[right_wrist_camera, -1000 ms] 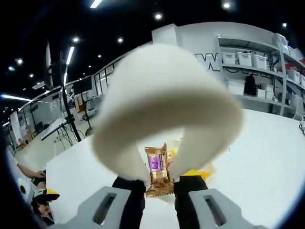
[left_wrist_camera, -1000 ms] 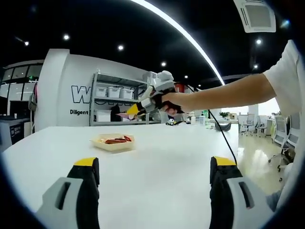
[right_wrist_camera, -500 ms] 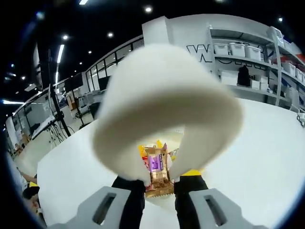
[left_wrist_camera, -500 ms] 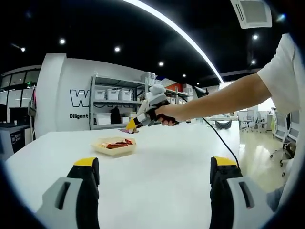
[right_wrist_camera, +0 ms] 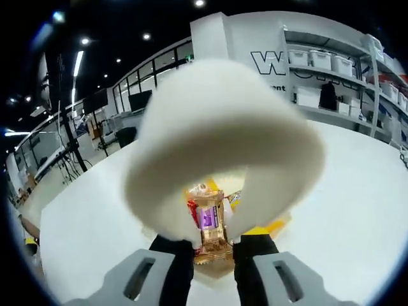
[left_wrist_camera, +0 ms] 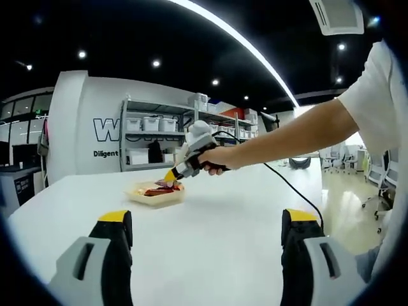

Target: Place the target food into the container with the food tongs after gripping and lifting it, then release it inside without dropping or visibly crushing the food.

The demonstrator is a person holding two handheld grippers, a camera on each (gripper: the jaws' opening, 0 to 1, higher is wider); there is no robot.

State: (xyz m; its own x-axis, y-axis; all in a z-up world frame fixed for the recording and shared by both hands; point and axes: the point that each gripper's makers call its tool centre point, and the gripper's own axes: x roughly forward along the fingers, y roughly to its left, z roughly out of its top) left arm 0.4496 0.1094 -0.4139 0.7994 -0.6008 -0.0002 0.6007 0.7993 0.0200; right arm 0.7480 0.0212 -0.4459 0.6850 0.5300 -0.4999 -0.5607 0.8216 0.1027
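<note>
In the left gripper view, my left gripper (left_wrist_camera: 205, 245) hangs over the white table (left_wrist_camera: 210, 217) with its jaws spread wide and nothing between them. Ahead of it and a little to the left sits the tray (left_wrist_camera: 153, 194), a shallow pale container with red and brown snack packets in it. My right gripper (left_wrist_camera: 173, 175) reaches in from the right, held by my hand (left_wrist_camera: 213, 159), its yellow-tipped jaws right over the tray's far edge. Something small sits at its tip, too small to make out from here.

In the right gripper view, my right gripper (right_wrist_camera: 213, 245) is pressed in on the white tongs (right_wrist_camera: 220, 143), whose looped spring end bulges up just ahead of the jaws. The tong arms run forward between my jaws and pinch a gold snack bar (right_wrist_camera: 210, 223) with a purple label. The bar hangs directly ahead of the jaws, over the tray (right_wrist_camera: 271, 226), where other wrapped snacks lie beneath it. I cannot tell whether the bar touches them.
</note>
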